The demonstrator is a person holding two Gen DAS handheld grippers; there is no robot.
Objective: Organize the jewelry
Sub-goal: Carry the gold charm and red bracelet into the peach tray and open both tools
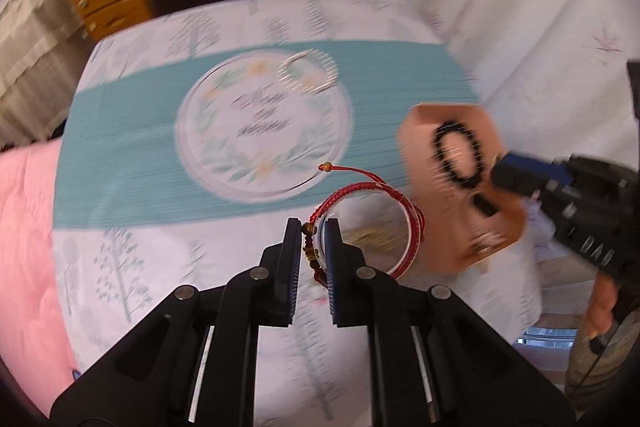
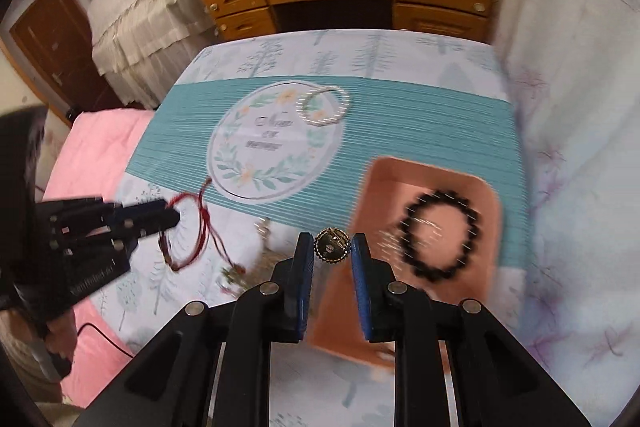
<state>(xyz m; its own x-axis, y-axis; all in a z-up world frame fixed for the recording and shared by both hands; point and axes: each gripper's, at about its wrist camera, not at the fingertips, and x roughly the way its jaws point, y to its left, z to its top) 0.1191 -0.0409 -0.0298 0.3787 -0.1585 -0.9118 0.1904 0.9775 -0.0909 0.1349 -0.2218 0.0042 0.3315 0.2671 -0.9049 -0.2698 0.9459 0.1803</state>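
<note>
Right wrist view: bed with a printed sheet (image 2: 400,55), a teal mat (image 2: 420,119) across it, white disc (image 2: 264,147) in the mat's middle. Pink tray (image 2: 380,187) lies at the mat's near right corner, black bead bracelet (image 2: 438,233) inside it. A pale bracelet (image 2: 322,105) rests on the disc's far edge, well apart from both tools.

Right gripper (image 2: 332,247): fingers narrow, closed on a small gold round piece (image 2: 332,245), held at the tray's left rim. Tray interior lies ahead and to the right of the piece; a short move that way should put it over the tray floor. Whether the piece is a brooch or a pendant cannot be told.

Left wrist view: left gripper (image 1: 314,247) pinched on the beaded section of a red cord bracelet (image 1: 368,219). The loop hangs forward from the fingertips, a loose cord end trailing toward the disc. A clear bangle seems to sit in the same loop; blur makes this uncertain. Tray (image 1: 424,131) is to the right of the loop, just beside it, its long axis running away from the camera.

Judgement: right hand is nearer the tray and likely deposits first; left then has to travel rightward. Risk: trailing cord snagging the tray rim.
</note>
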